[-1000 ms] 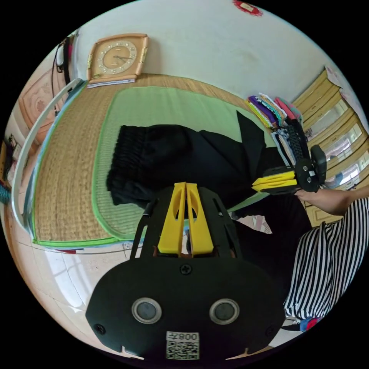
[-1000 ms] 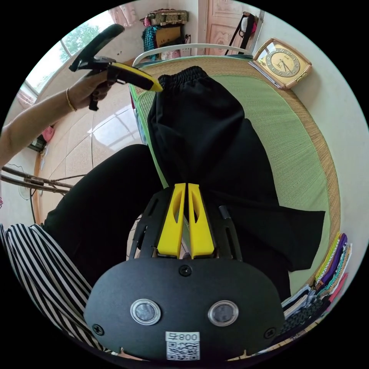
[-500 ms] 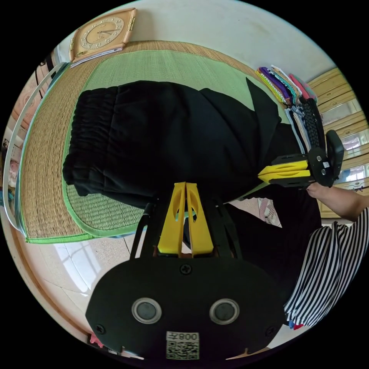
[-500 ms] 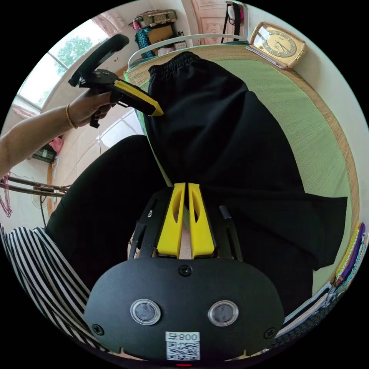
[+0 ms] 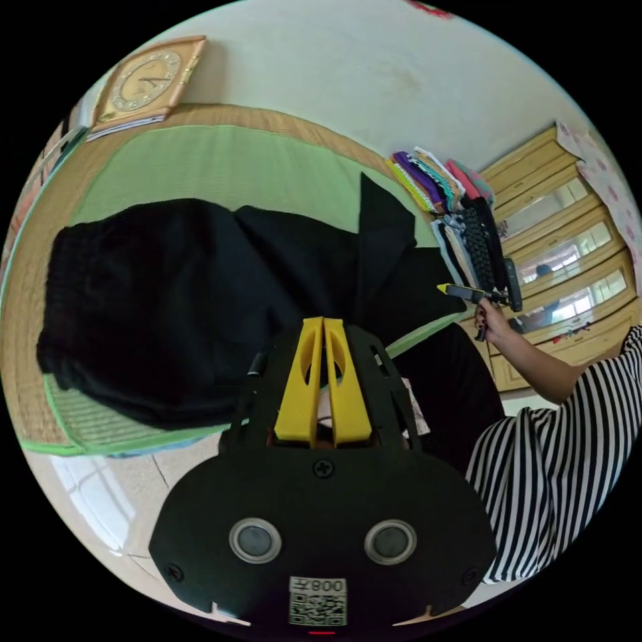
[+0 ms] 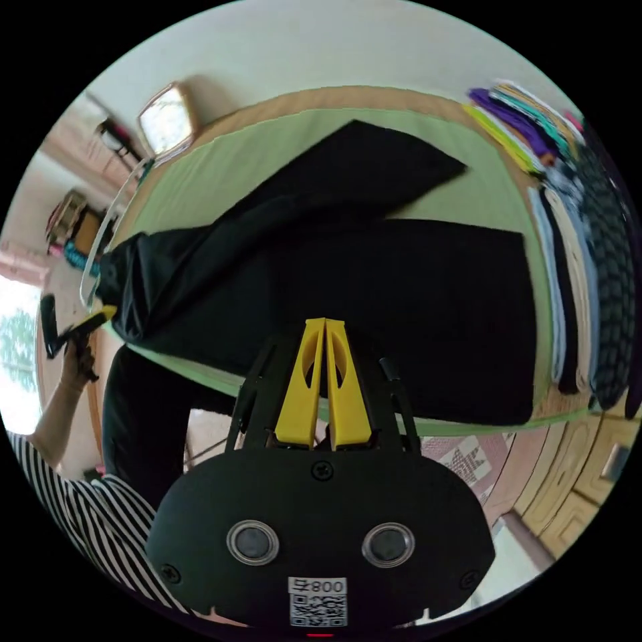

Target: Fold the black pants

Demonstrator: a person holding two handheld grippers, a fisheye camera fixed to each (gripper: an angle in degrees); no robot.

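Observation:
The black pants [image 5: 200,294] lie flat on a green mat [image 5: 221,167], waistband at the left in the left gripper view. One leg [image 6: 374,167] angles away from the other. My left gripper [image 5: 324,322] is shut over the pants' near edge, with no cloth seen between its jaws. In the right gripper view, the left gripper [image 6: 93,321] hovers beside the waistband end. My right gripper [image 6: 324,322] is shut above the near edge of the legs. In the left gripper view, the right gripper [image 5: 447,289] points at the leg ends.
A stack of folded clothes [image 5: 455,200] lies on the mat past the leg ends. A framed clock [image 5: 144,80] leans on the wall. Wooden cabinets [image 5: 568,241] stand to the right. A person in a striped top [image 5: 555,455] and black trousers is close against the mat's near edge.
Both hands have spread apart along the near edge: the right gripper swung out to the leg ends, the left stayed near the waistband end. The pants lie as before. Both stayed shut.

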